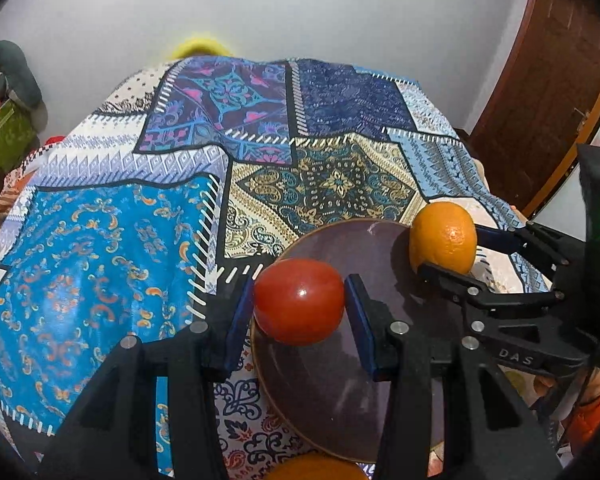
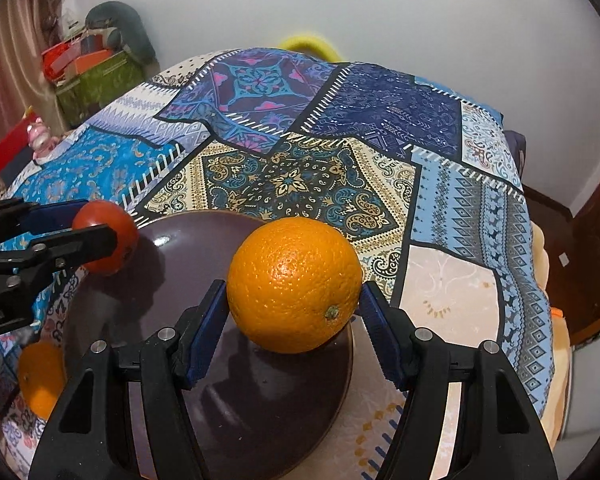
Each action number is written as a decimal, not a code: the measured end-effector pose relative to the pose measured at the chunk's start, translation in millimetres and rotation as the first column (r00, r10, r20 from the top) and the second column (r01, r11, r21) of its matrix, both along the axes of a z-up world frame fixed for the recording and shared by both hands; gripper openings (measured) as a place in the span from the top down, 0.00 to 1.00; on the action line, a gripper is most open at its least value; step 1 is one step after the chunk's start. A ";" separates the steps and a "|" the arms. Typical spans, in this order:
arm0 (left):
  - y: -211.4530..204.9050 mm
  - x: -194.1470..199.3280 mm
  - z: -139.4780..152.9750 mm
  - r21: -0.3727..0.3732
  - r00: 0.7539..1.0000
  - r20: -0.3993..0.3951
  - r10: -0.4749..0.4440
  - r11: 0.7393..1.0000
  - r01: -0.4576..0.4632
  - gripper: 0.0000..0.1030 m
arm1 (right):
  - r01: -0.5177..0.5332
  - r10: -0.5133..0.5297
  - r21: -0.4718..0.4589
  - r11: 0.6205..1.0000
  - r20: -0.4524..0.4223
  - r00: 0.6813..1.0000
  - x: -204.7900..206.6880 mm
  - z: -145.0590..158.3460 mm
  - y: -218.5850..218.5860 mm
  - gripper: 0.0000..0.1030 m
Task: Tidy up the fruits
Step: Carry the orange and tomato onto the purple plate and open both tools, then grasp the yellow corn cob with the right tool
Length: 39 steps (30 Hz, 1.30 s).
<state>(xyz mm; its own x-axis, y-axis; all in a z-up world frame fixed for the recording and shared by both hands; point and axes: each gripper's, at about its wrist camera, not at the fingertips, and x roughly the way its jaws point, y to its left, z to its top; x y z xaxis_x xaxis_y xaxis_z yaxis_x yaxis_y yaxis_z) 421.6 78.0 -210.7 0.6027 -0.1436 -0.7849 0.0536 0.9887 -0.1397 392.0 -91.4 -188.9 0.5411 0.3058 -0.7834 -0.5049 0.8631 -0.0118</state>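
My left gripper (image 1: 299, 302) is shut on a red tomato (image 1: 299, 301) and holds it over the left rim of a dark purple plate (image 1: 340, 392). My right gripper (image 2: 294, 306) is shut on an orange (image 2: 294, 285) and holds it above the plate (image 2: 240, 400). In the left wrist view the right gripper (image 1: 446, 248) and its orange (image 1: 443, 237) show at the plate's far right edge. In the right wrist view the left gripper (image 2: 96, 232) and the tomato (image 2: 108, 236) show at the plate's left edge. A second orange (image 2: 40, 378) lies on the cloth left of the plate; it also shows in the left wrist view (image 1: 318, 468).
A patchwork cloth (image 1: 260, 140) covers the table. A brown door (image 1: 540, 100) stands at the right. Green and orange boxes (image 2: 96, 72) and a red item with a pink toy (image 2: 38, 140) lie beyond the table's left side. A yellow object (image 2: 308, 46) peeks over the far edge.
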 end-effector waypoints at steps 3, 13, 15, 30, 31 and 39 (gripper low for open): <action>-1.3 1.0 -3.2 -0.010 1.000 -0.018 -0.013 1.000 0.013 0.55 | -0.008 0.008 0.000 1.000 -0.005 1.000 0.1 -1.4 0.1 0.38; -3.8 -18.5 18.6 -0.003 0.998 0.057 -0.001 1.000 0.001 0.40 | -0.012 0.012 0.001 1.000 0.030 0.999 -18.6 9.2 -7.9 0.33; -4.3 -26.7 28.2 -0.001 0.998 0.070 -0.002 1.000 0.002 0.40 | -0.002 0.002 0.001 1.000 0.054 0.999 -26.4 16.2 -12.0 0.33; 6.7 -147.8 107.3 0.078 0.977 0.213 0.018 0.996 -0.035 0.39 | 0.082 -0.086 0.027 0.996 0.199 0.976 -124.9 90.8 -64.4 0.22; 7.9 -155.1 110.6 0.082 0.976 0.218 0.021 0.996 -0.039 0.39 | 0.087 -0.091 0.031 0.996 0.203 0.975 -131.1 94.5 -67.1 0.21; 19.7 -209.9 133.1 0.050 0.970 0.239 0.039 0.997 -0.053 0.34 | 0.092 -0.096 0.027 0.995 0.196 0.976 -175.0 98.3 -70.1 0.20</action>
